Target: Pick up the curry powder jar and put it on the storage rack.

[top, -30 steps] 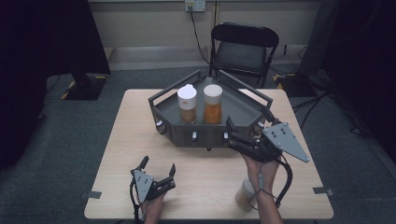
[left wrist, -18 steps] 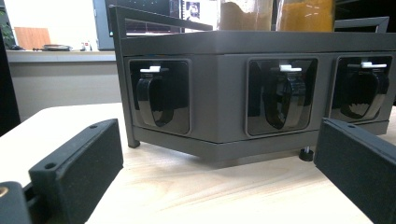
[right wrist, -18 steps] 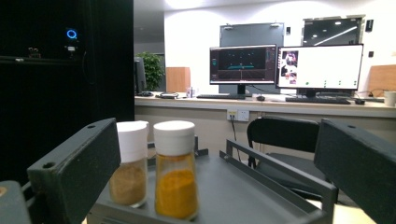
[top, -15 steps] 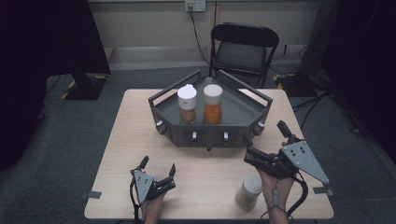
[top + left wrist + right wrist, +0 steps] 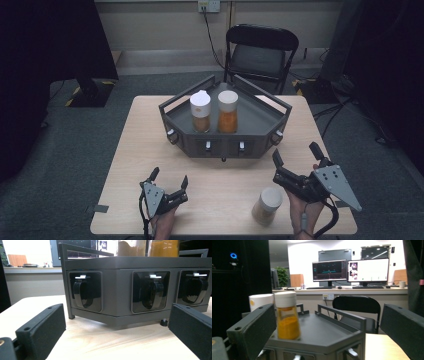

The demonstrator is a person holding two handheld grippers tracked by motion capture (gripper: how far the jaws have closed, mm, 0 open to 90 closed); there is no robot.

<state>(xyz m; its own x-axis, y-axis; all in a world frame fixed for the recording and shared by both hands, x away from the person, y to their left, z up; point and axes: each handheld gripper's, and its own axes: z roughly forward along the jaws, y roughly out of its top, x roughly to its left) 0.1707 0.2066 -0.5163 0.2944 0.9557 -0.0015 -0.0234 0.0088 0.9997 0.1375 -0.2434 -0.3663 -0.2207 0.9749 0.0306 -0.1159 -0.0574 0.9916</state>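
A dark grey six-sided tray point(image 5: 260, 122) stands at the back middle of the wooden table point(image 5: 150, 145). On it are a white-capped jar of brown powder point(image 5: 200, 111) and a jar of orange powder point(image 5: 227, 111). A third, pale jar point(image 5: 267, 205) stands on the table by the front edge. My right gripper point(image 5: 296, 153) is open just right of that jar, apart from it, and faces the tray point(image 5: 324, 330) and the orange jar point(image 5: 287, 317). At the front left my left gripper point(image 5: 170, 176) is open and empty, facing the tray's front wall point(image 5: 117, 297).
A black folding chair point(image 5: 261, 47) stands behind the table. A dark stand base point(image 5: 92, 90) sits on the floor at the back left. Black clips point(image 5: 86, 293) line the tray's front wall. A desk with monitors point(image 5: 350, 271) is far behind.
My right gripper has drawn back from the tray's front right corner toward the table's right front. The pale jar, half hidden by the forearm before, now stands in plain sight. The left gripper stayed still.
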